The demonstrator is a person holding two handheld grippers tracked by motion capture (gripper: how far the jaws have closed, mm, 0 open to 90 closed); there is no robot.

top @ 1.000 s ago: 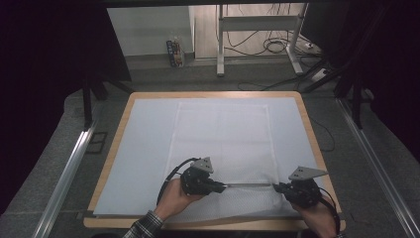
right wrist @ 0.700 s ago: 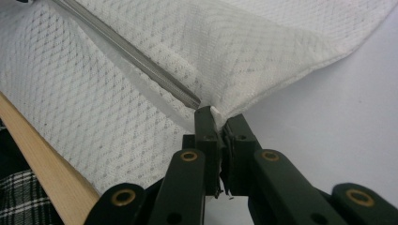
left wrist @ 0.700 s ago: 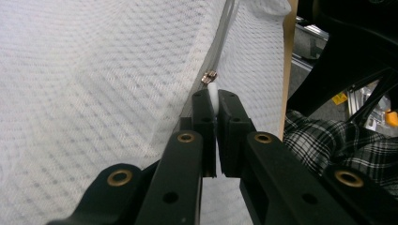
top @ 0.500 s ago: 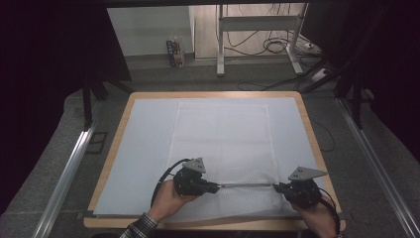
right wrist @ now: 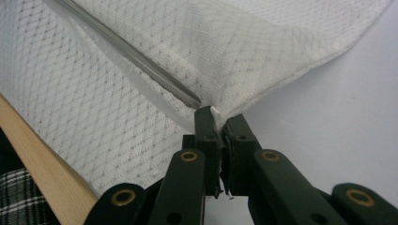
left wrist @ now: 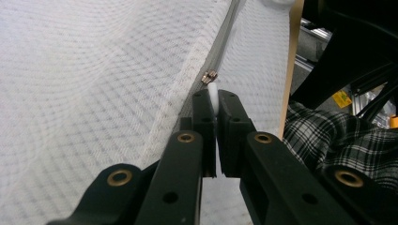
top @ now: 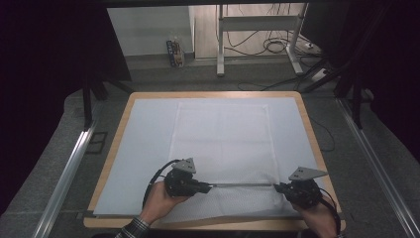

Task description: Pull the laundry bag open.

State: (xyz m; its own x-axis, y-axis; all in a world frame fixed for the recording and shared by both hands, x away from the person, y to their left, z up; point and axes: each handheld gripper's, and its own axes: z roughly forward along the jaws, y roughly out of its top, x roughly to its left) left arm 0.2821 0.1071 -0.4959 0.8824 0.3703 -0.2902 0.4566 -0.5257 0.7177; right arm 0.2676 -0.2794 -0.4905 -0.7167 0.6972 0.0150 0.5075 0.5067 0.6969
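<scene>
High view first: a white mesh bag (top: 223, 148) lies flat on the pale sheet that covers the wooden bench (top: 309, 124), and its zipper (top: 242, 185) runs as a thin grey line across the near part of the fabric, between my two hands. My left tool (top: 210, 187) sits at the left end of that line, held in my left hand (top: 159, 201), and my right tool (top: 277, 187) sits at the right end, in my right hand (top: 319, 218), near the bench's front right corner. Left gripper view next: my left tool (left wrist: 214, 101) has its jaws closed almost together on the small white pull tab (left wrist: 212, 92) of the zipper, with the metal slider (left wrist: 209, 76) just beyond the jaw tips and the zipper (left wrist: 225, 33) running away across the raised mesh; a plaid sleeve (left wrist: 338, 136) shows at the right. Right gripper view last: my right tool (right wrist: 219, 119) is closed tight on a pinch of the bag's white fabric (right wrist: 217, 112) right at the end of the zipper (right wrist: 136, 58), which stretches away up and to the left, with the bench edge (right wrist: 37, 154) at the lower left.
</scene>
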